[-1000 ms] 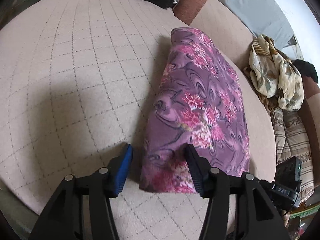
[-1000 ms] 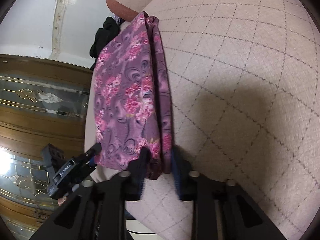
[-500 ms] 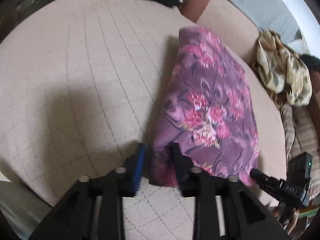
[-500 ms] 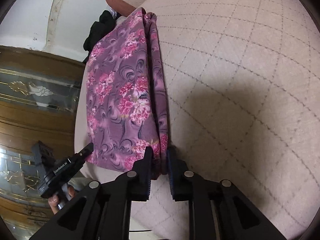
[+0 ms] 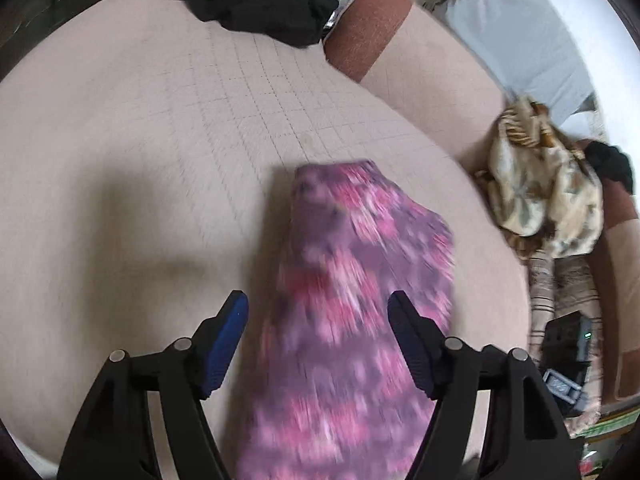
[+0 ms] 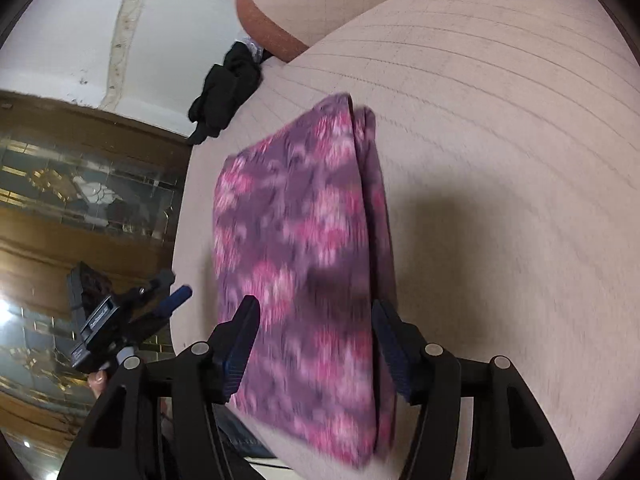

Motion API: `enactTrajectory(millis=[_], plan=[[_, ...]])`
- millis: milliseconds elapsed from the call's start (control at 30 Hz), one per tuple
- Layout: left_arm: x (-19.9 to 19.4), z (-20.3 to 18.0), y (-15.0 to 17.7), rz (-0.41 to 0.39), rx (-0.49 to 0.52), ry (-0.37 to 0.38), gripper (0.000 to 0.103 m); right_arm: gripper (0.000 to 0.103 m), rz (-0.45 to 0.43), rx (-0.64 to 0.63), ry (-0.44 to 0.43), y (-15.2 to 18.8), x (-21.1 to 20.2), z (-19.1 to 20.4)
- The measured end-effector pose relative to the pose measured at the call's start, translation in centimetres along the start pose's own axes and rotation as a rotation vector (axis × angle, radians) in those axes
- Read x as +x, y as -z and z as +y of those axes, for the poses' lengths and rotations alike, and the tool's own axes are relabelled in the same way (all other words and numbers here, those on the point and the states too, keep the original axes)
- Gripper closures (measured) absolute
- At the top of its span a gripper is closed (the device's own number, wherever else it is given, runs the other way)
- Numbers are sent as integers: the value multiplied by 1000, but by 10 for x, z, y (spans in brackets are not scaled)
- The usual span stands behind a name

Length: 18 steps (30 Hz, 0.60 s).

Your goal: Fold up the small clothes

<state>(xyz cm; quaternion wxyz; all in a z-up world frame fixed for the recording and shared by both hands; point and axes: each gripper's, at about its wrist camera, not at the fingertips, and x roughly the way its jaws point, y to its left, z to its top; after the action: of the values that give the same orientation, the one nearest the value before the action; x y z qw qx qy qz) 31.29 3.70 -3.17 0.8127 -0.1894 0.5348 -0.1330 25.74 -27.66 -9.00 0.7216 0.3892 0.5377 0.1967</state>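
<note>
A folded purple cloth with pink flowers [image 5: 352, 304] lies on the beige quilted cushion [image 5: 140, 160]. It looks shorter and thicker than before and is blurred by motion. My left gripper [image 5: 318, 316] is open, its jaws wide apart above the near end of the cloth. In the right wrist view the same cloth [image 6: 304, 264] lies flat, layered edges on its right side. My right gripper [image 6: 316, 328] is open over its near end. The left gripper [image 6: 120, 320] shows at the left there.
A black garment [image 5: 248, 4] lies at the cushion's far edge, also in the right wrist view [image 6: 224, 92]. A cream floral cloth [image 5: 548, 184] and striped fabric [image 5: 560, 280] lie to the right. A rust-coloured sofa arm [image 5: 368, 24] stands behind. Wooden glazed doors [image 6: 80, 184] stand left.
Both grippers were shut on the cloth's near end half a second ago; now both are open and empty. The cloth has been folded over itself, shorter, and lies released.
</note>
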Motion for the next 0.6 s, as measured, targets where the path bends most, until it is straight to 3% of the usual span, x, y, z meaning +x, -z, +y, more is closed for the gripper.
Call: enactTrajectory(millis=[100,167,267,333,367,400,433,467,500,533,600], plan=[[27,16,-5,20,-38,60,32,40,19,22,-22,-22,21,-12],[41,30,0,64,-126,71,32,40,16,36,-74,-22,31,-24],[55,47,-3,122,-218,150,33,42,46,69,-69,-18,50,-42],[57,50,-8,115,-247,201,34,42,57,58,-103,-26,54,-41],[59,48,-9,108,-237,191,34,44,54,57,-115,-31,56,-40],[61,47,-8,103,-227,180,37,48,53,52,-135,-35,59,-38],[62,44,-7,98,-215,183,50,61,61,46,-136,-35,64,-39],[63,43,-5,101,-216,209,65,67,68,46,-127,-35,69,-41],[61,42,-5,97,-223,213,67,77,69,57,-127,-32,72,-45],[57,41,-5,83,-224,220,76,86,69,65,-130,-31,72,-48],[48,39,-5,48,-210,246,79,95,51,67,-122,-30,65,-46]])
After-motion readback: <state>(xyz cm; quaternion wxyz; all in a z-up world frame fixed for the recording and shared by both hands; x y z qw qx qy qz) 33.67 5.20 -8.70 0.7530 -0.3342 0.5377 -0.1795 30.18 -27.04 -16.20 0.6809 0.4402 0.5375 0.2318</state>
